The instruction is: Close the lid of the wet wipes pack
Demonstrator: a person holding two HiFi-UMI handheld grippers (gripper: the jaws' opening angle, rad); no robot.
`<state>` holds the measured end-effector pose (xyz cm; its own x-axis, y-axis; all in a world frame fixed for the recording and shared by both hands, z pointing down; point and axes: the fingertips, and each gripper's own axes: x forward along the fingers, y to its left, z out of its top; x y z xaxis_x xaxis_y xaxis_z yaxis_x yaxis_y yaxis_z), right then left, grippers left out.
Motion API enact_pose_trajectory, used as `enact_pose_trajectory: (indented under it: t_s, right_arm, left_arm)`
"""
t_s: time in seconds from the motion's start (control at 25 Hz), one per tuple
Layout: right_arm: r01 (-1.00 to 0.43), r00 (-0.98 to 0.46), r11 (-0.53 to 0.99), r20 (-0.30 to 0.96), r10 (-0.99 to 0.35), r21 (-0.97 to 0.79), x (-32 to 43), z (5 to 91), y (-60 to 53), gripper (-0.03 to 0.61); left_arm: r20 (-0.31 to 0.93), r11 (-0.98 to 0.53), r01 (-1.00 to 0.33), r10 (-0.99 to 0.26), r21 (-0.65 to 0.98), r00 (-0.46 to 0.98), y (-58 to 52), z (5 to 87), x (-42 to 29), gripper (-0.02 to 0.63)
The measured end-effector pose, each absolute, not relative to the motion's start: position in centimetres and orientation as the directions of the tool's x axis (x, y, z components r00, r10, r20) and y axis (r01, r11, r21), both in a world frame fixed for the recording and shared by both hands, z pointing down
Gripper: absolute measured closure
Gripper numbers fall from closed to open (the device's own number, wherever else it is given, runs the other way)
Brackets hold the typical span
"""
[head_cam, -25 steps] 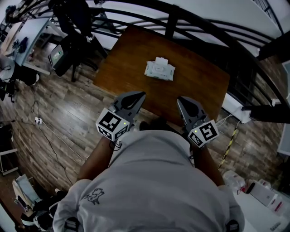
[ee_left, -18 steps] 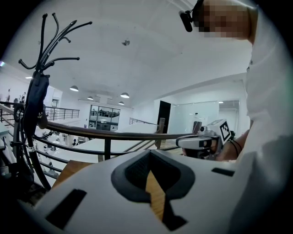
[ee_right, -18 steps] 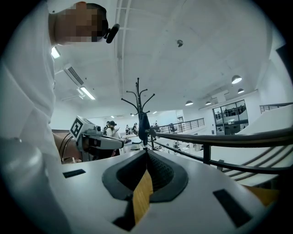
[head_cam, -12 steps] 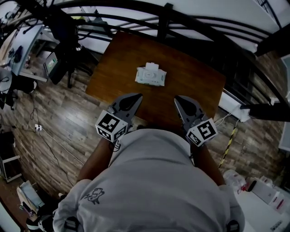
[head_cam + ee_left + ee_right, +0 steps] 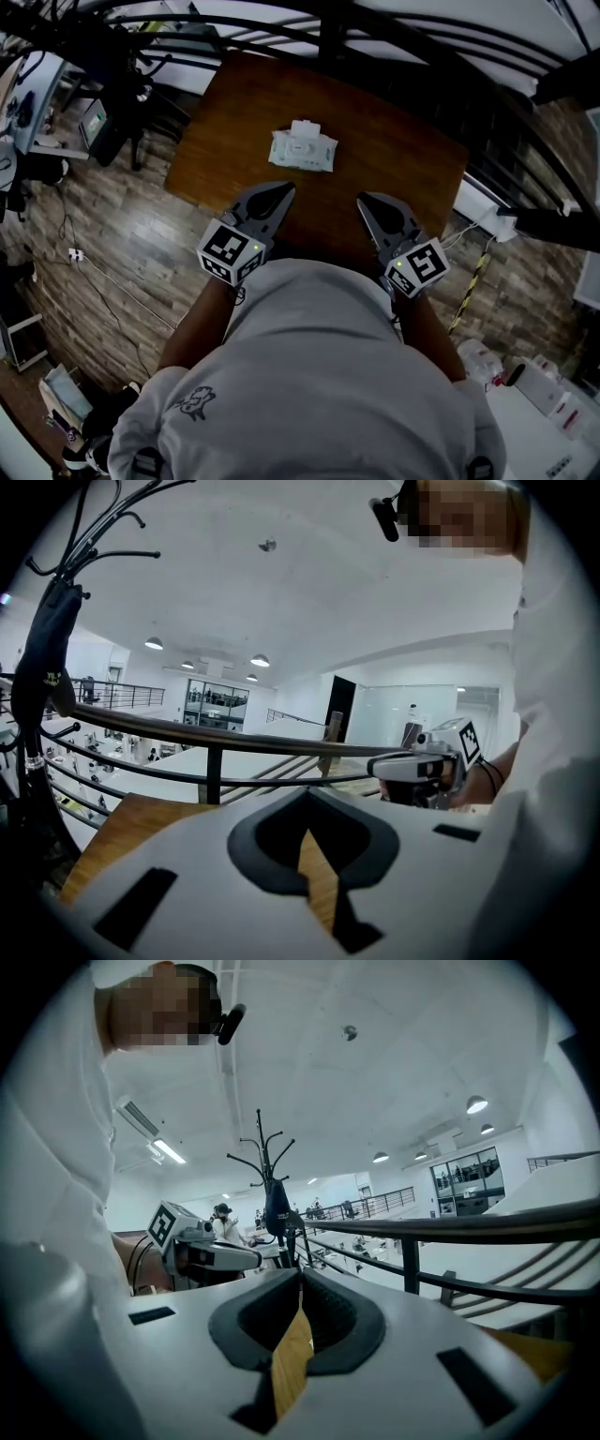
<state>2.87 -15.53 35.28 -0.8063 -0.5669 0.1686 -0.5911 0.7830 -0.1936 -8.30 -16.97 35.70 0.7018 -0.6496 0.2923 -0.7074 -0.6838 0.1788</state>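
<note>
The wet wipes pack [image 5: 302, 151] is white and lies flat near the middle of the brown wooden table [image 5: 403, 159]. Its small lid flap [image 5: 306, 128] stands open at the far side. My left gripper [image 5: 281, 192] hovers over the table's near edge, shut and empty, short of the pack. My right gripper [image 5: 366, 202] is beside it on the right, also shut and empty. In the left gripper view the jaw tips [image 5: 306, 793] meet and the right gripper [image 5: 417, 766] shows at the side. The pack is not seen in either gripper view.
A dark metal railing [image 5: 394, 37] runs behind the table. A black coat stand [image 5: 52, 667] rises at the left. A desk with a monitor [image 5: 94, 122] stands left on the wooden floor. A white power strip [image 5: 473, 202] lies right of the table.
Both grippers have moved forward toward the table's near edge. The table and pack now sit lower and closer in the head view. Both grippers stay shut.
</note>
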Motion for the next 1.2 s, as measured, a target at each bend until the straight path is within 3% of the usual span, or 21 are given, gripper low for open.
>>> enact_pose_trajectory:
  t_s: [1.2]
  right_arm:
    - [-0.621, -0.783, 0.720, 0.293, -0.549, -0.309, -2.0, 43.6, -25.3, 0.540]
  left_arm:
    - [0.457, -0.685, -0.678, -0.529, 0.266, 0.715, -28.2, 45.6, -11.8, 0.607]
